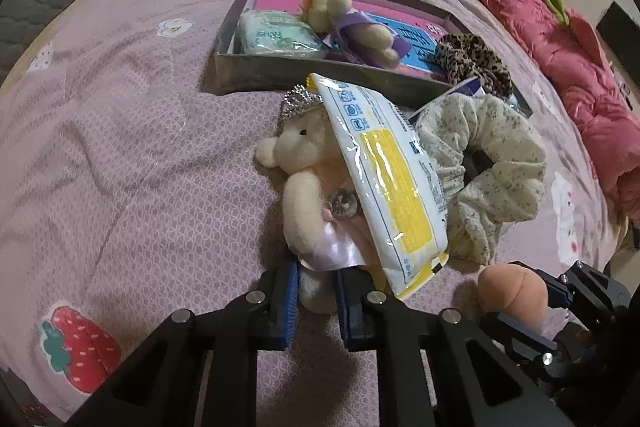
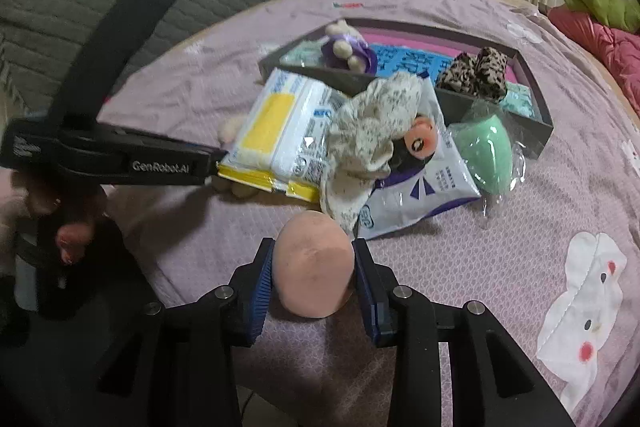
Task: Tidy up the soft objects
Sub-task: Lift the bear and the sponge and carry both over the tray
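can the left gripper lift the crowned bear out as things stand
Probably, but not cleanly. The left gripper is already closed around the crowned bear's legs, so the hold is there. The yellow wipes pack lies across its body, though, and would likely slide off or get dragged along.

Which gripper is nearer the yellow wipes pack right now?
Left. The left gripper sits closed around the crowned plush bear's foot, right under the yellow wipes pack. The right gripper holds the peach sponge, off to the pack's side.
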The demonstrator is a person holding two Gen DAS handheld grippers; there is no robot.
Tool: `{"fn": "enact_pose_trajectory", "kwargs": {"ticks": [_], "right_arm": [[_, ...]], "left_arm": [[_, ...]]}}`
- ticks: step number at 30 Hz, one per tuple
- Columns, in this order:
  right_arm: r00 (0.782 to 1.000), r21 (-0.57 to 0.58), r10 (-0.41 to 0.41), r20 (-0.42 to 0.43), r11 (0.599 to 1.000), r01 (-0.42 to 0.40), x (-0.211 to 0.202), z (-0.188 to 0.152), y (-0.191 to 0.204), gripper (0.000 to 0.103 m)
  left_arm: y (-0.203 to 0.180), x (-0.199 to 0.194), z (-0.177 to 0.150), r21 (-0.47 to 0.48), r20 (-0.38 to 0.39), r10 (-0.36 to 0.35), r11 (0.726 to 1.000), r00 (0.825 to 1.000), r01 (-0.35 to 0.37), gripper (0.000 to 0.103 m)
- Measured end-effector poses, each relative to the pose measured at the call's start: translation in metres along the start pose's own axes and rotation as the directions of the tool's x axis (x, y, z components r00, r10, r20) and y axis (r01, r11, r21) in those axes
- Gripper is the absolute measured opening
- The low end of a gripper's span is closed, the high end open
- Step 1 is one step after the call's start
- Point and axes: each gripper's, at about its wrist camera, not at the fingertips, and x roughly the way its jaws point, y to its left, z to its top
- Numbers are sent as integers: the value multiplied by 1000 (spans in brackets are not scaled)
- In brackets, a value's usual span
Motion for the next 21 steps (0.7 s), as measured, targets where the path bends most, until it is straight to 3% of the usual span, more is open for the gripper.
{"fn": "enact_pose_trajectory", "kwargs": {"ticks": [7,16,21], "right_arm": [[992,24,15,123,1000,-18,-23,7,-6,39],[978,53,-20,206,999,9,-40,9,-13,39],[967,74,-48,252,997,30,-49,11,-21,39]], "left_arm": [[5,-15,-3,-18,29,-15,1000,999,15,15],[14,-32,-6,-49,60,-4,999,998,7,14],[12,-47,-3,-44,115,17,999,993,-13,13]]}}
